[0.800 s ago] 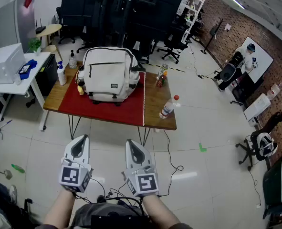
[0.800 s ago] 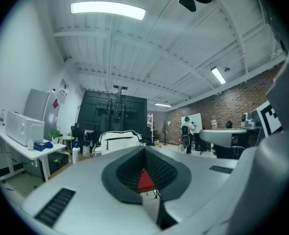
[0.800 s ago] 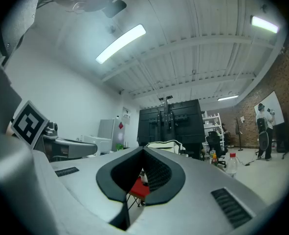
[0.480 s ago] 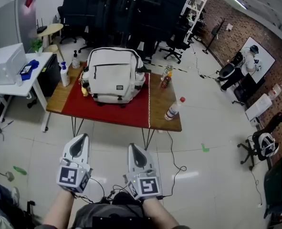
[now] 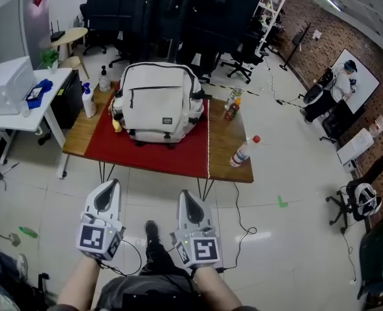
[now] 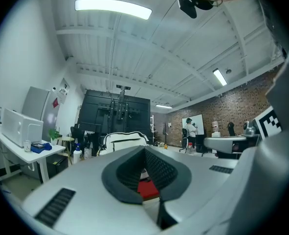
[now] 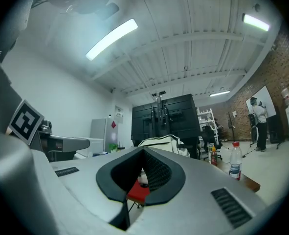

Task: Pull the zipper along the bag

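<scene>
A cream-white backpack (image 5: 157,102) stands upright on a red mat (image 5: 153,149) on a wooden table (image 5: 225,148); dark zipper lines cross its front. The backpack (image 6: 124,141) shows far beyond the left jaws, and the backpack (image 7: 164,143) also rises beyond the right jaws. My left gripper (image 5: 108,190) and right gripper (image 5: 187,199) are held low over the floor, well short of the table. Both are shut with nothing between the jaws.
On the table stand a spray bottle (image 5: 88,100), a pump bottle (image 5: 104,80), small bottles (image 5: 232,105) and a red-capped water bottle (image 5: 243,151). A white desk (image 5: 24,102) with a printer stands at the left. Office chairs and dark frames lie behind. A cable (image 5: 238,222) runs over the floor.
The view has moved a little nearer the table, so the backpack sits slightly larger and lower. A shoe now shows between the grippers. Both grippers stay shut.
</scene>
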Demonstrator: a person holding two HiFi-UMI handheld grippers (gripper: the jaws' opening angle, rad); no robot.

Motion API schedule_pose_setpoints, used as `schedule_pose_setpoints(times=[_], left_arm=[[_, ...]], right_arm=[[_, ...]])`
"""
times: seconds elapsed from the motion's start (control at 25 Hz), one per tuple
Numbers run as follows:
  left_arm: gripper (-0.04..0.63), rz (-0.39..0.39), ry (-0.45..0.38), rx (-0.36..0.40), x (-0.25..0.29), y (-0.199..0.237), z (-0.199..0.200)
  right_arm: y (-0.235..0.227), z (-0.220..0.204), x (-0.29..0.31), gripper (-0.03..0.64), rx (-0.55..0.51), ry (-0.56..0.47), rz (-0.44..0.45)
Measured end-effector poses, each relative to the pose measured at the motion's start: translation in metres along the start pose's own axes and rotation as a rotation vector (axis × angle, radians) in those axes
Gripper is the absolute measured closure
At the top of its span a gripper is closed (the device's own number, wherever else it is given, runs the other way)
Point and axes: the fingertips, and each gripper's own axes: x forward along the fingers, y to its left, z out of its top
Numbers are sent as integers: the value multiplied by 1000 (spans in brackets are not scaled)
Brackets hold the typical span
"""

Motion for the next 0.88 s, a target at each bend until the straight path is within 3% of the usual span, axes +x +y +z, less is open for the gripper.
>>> schedule_pose_setpoints(times=[0.32,0.88], left_arm=[[572,39,18,20,90,41,-6],[572,75,30,20,238,121,-8]], right_arm=[[-51,-11,94,601,35,-22,-13],[-85,-38,259,601,14,8,63]])
